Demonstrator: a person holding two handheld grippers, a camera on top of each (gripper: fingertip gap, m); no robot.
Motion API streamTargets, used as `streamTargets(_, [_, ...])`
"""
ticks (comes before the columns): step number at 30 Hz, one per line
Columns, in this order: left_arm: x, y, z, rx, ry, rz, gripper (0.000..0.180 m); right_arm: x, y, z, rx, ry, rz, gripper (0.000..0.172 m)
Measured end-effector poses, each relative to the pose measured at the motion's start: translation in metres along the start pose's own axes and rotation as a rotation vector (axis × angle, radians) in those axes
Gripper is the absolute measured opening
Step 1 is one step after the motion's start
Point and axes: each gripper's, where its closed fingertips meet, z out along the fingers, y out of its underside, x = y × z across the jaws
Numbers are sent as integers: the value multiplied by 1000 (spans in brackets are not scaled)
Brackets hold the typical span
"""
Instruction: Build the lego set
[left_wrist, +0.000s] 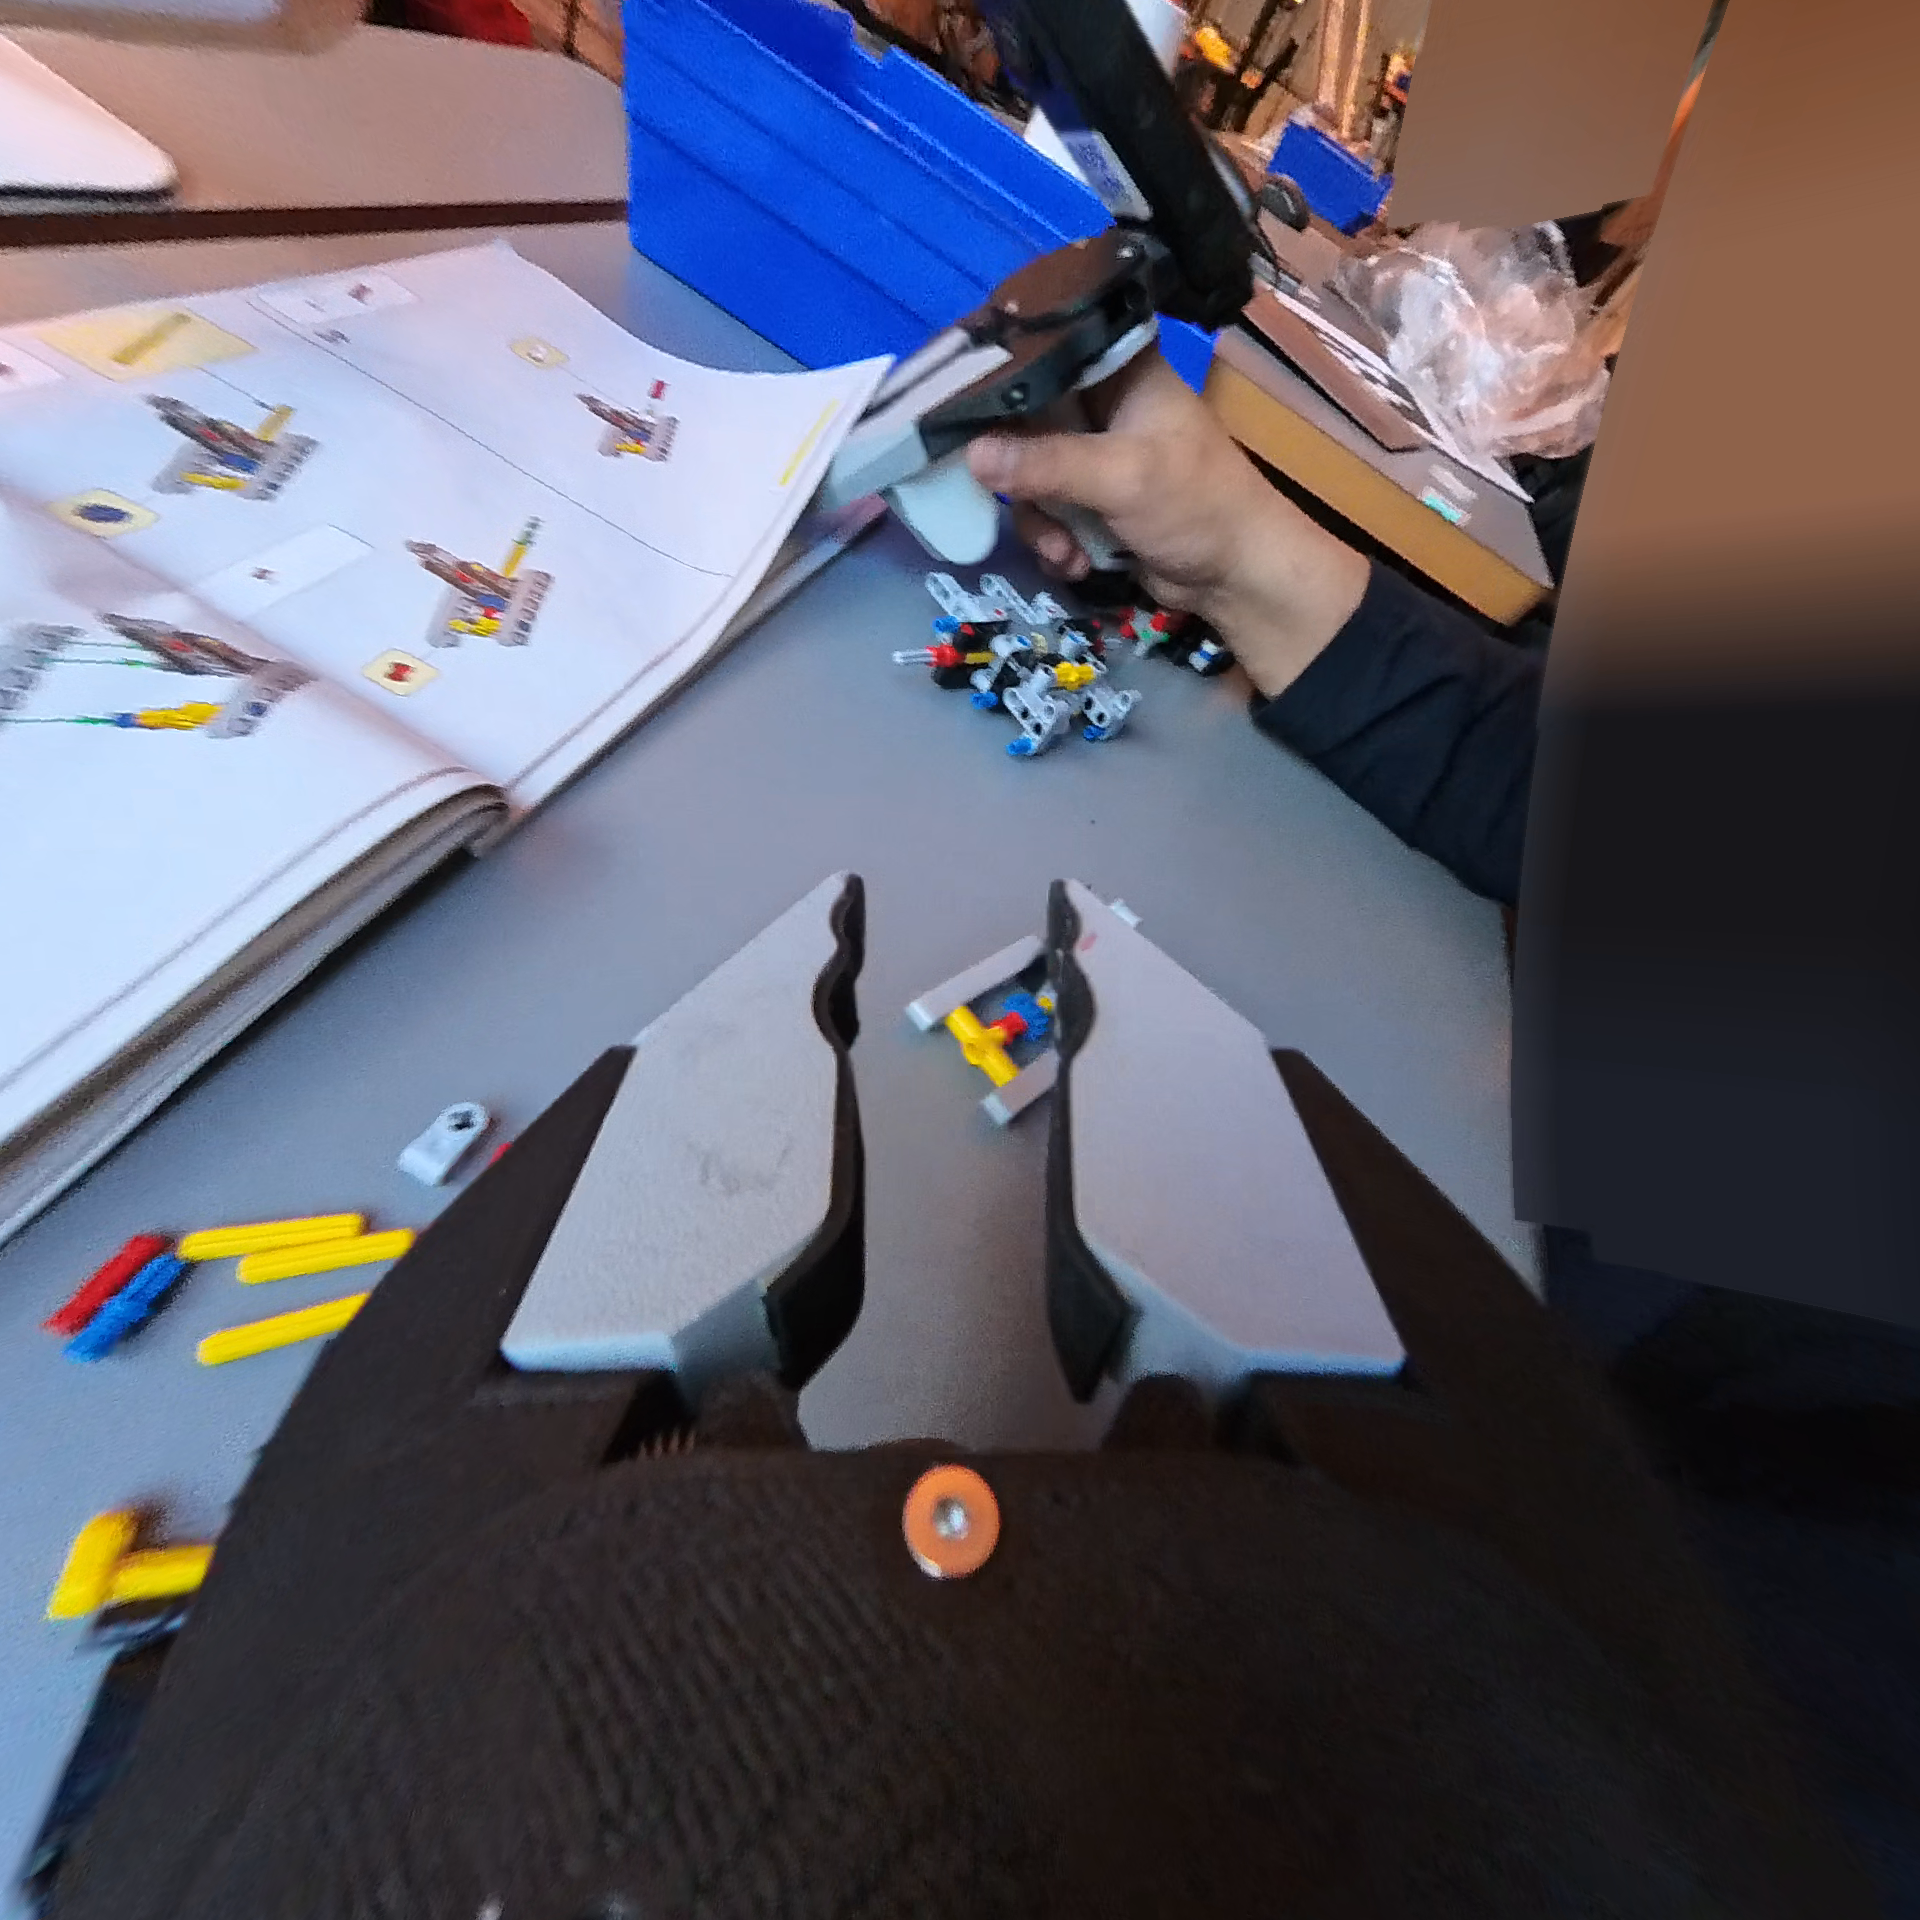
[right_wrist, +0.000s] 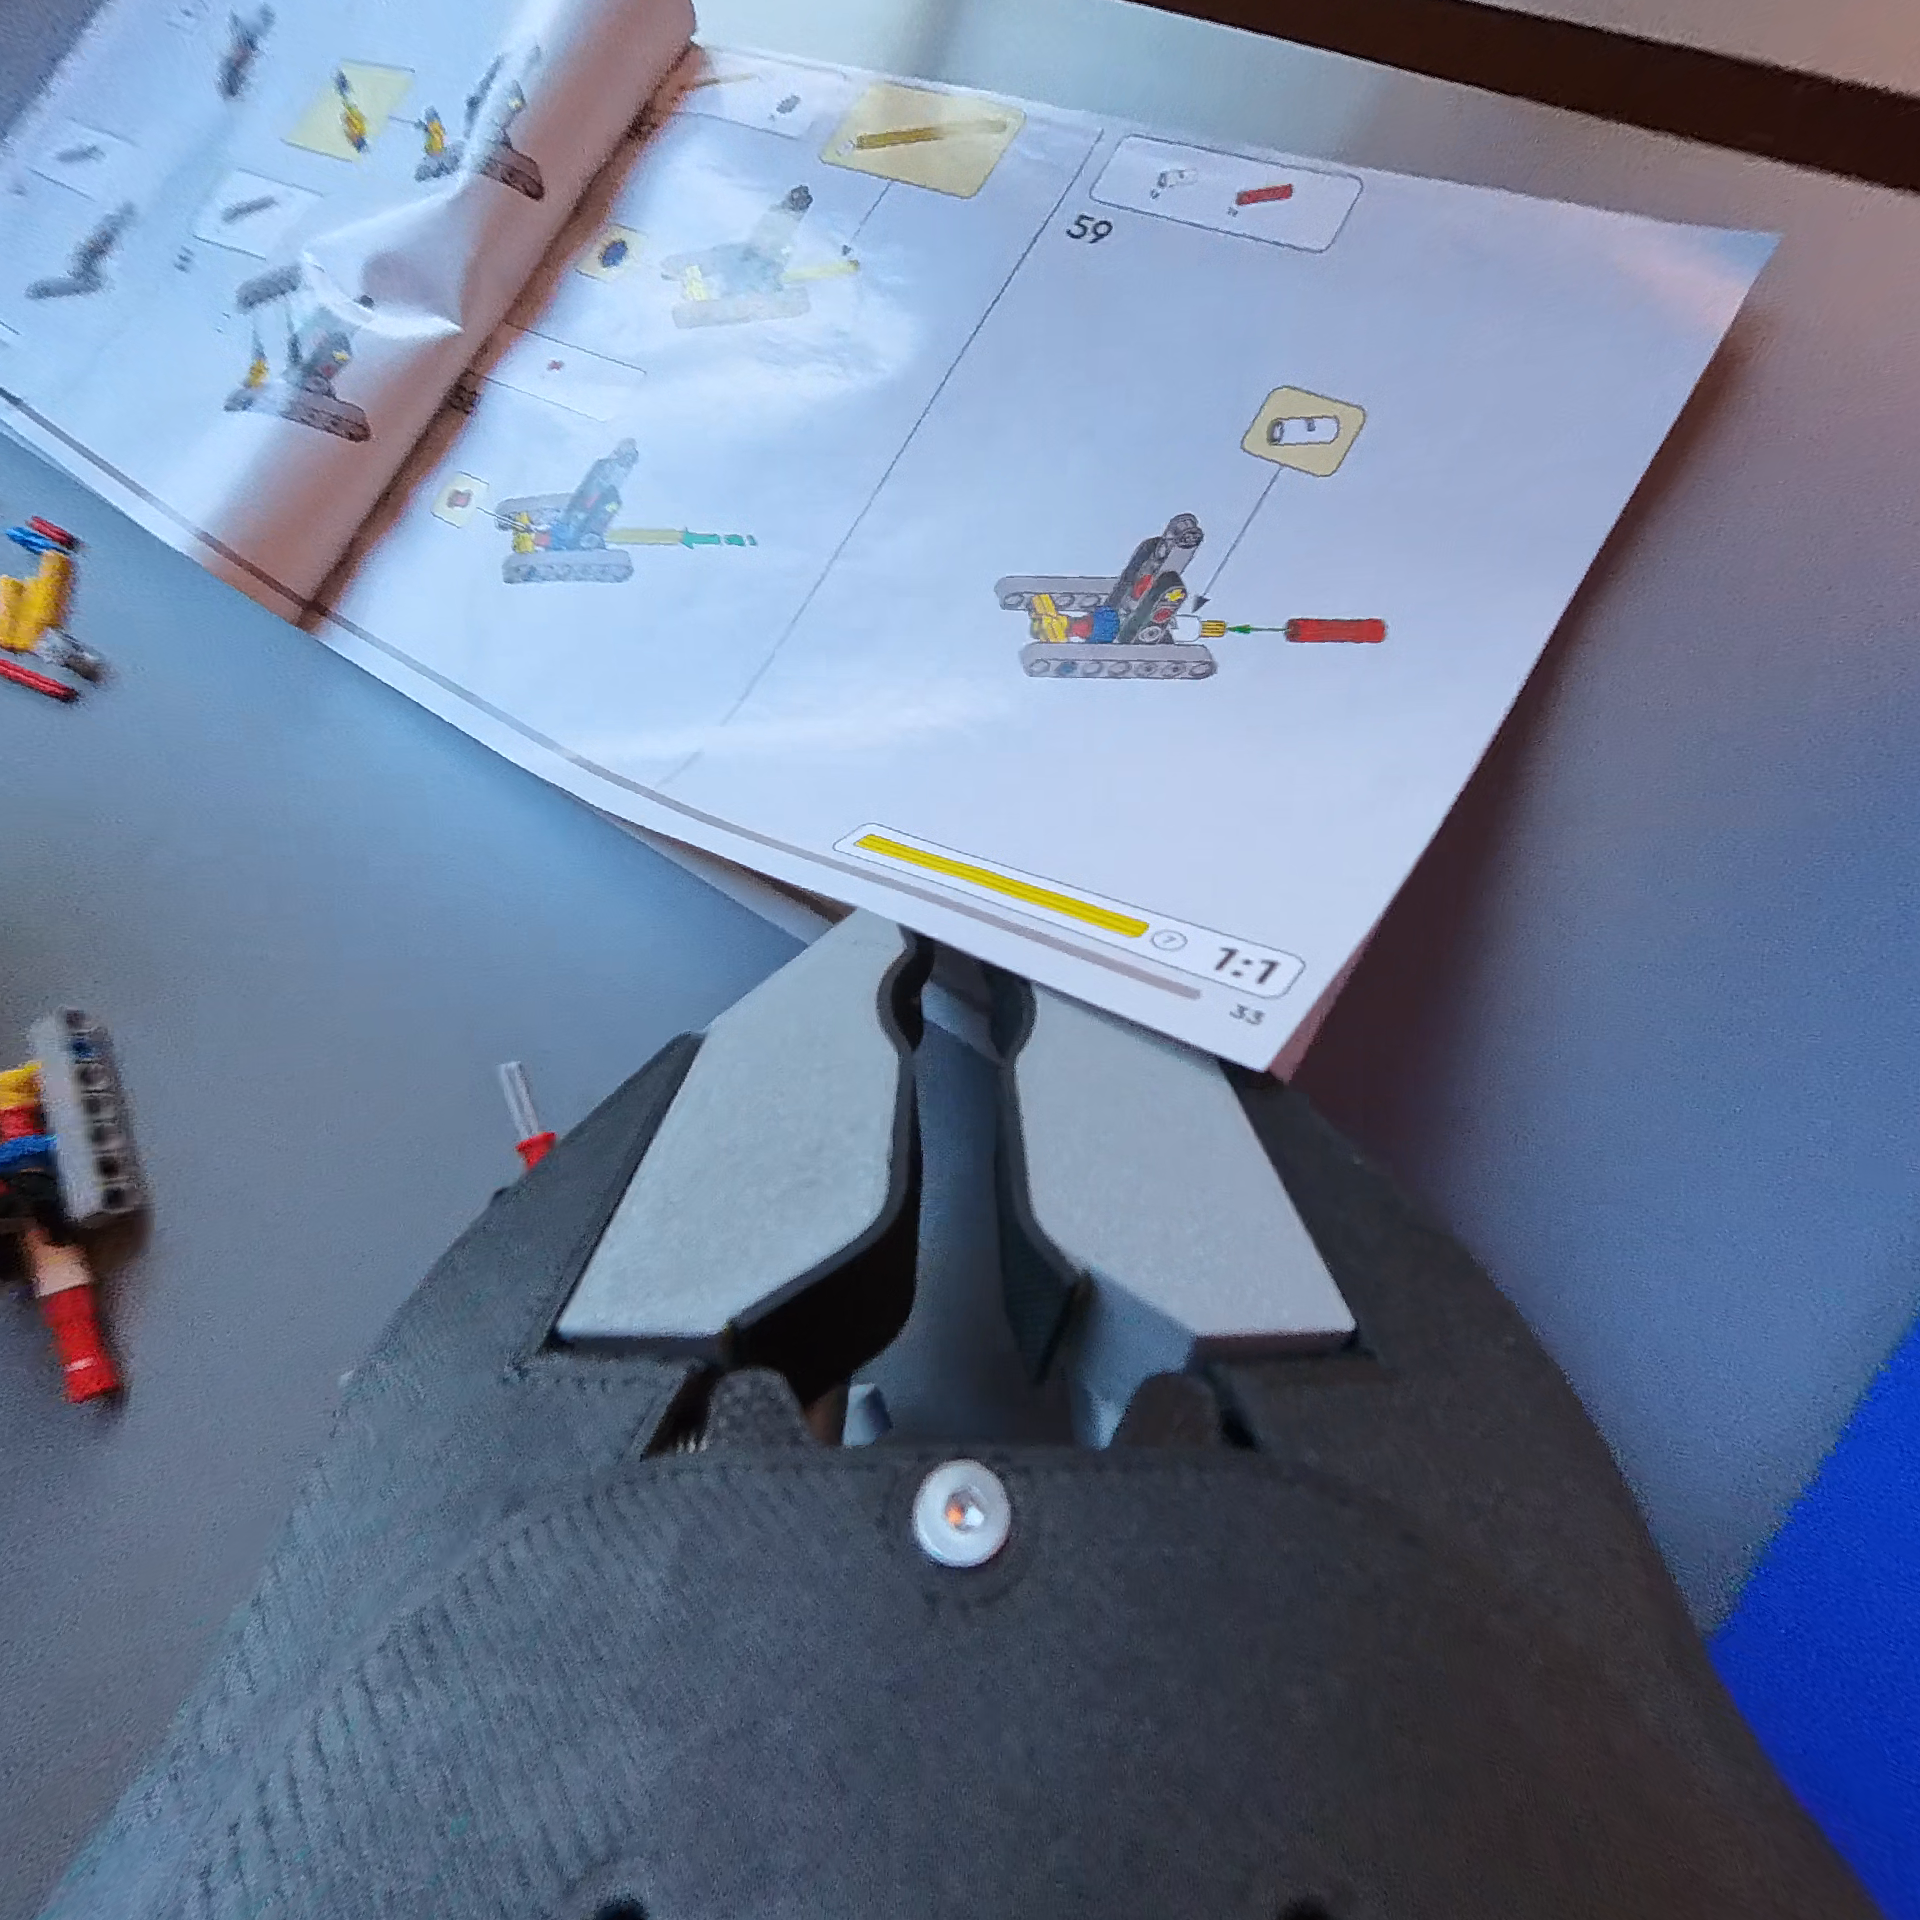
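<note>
Left wrist view: the left gripper (left_wrist: 956, 906) hangs with jaws wide and nothing clamped over the grey table (left_wrist: 727, 831). A small grey-beamed assembly (left_wrist: 985, 1031) with yellow, red and blue pieces lies on the table below the gap, off toward the right-hand finger and partly hidden by it, its beams slanting across the gap. Well beyond, the right gripper (right_wrist: 961, 977) has its jaws narrow, tips tucked beneath the raised corner of the open booklet (right_wrist: 1039, 520)
</note>
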Motion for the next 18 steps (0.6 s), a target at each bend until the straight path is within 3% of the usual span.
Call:
streamTargets(7, [-11,-9,-13,41,-37,-18,30,-26,-21,-9,108,-328,238,29])
streamTargets(12, [-14,-13,-17,63,-43,-23,28,-27,-35,-18,176,-365,293,36])
streamTargets(14, [-16,-12,-17,53,-54,-17,27,-24,-38,-20,196,-357,312,34])
streamTargets(18, [-19,-9,-16,33,-70,-4,27,-14,-41,-19,218,-307,357,14])
